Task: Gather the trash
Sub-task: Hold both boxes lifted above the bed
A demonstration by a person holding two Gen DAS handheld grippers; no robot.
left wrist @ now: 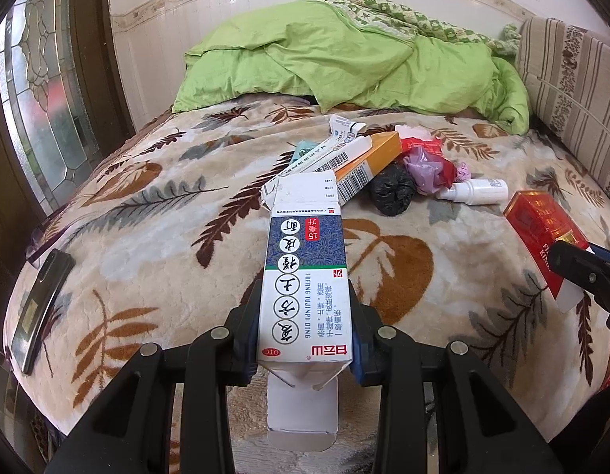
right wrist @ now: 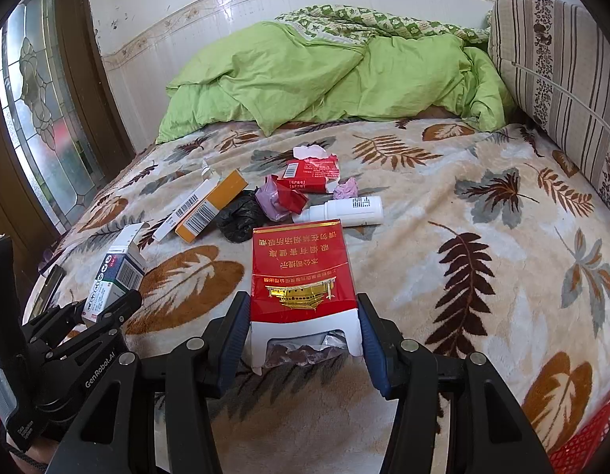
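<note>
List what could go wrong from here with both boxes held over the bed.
1. The left gripper pinches the blue-and-white medicine box near one end with its flaps open; the thin card may crush or slip out.
2. The red cigarette pack in the right gripper looks open at the near end; contents could spill onto the blanket.
3. The phone lies at the bed's edge and may get swept up as trash.

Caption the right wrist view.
Right gripper holds a red cigarette pack over the leaf-patterned blanket; trash pile beyond.
</note>
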